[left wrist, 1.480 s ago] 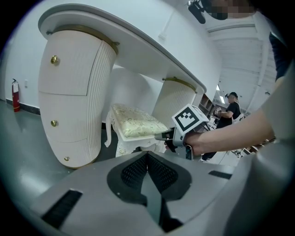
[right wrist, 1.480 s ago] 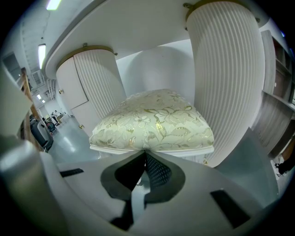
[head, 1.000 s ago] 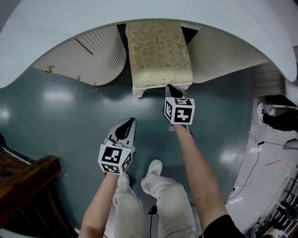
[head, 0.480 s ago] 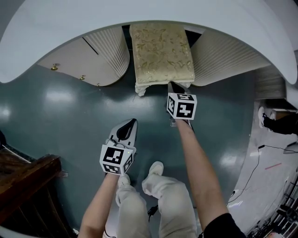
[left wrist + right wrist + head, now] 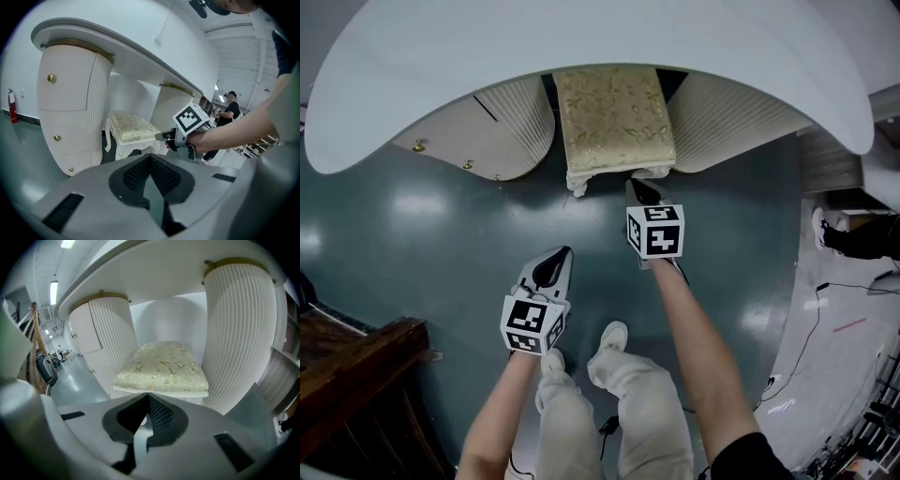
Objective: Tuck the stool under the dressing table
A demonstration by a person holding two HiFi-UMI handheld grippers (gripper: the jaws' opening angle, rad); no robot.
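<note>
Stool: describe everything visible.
The stool has a rectangular padded seat in pale gold floral fabric on a white carved frame. It stands upright on the floor, between the ribbed pedestals of the dressing table, far end under the top, near end protruding. The right gripper, jaws shut, sits at its near edge.

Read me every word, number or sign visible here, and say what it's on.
No readable words or numbers anywhere.
Left marker cube and right marker cube: black-and-white square patterns, no letters.
Fire extinguisher: label too small to read.
</note>
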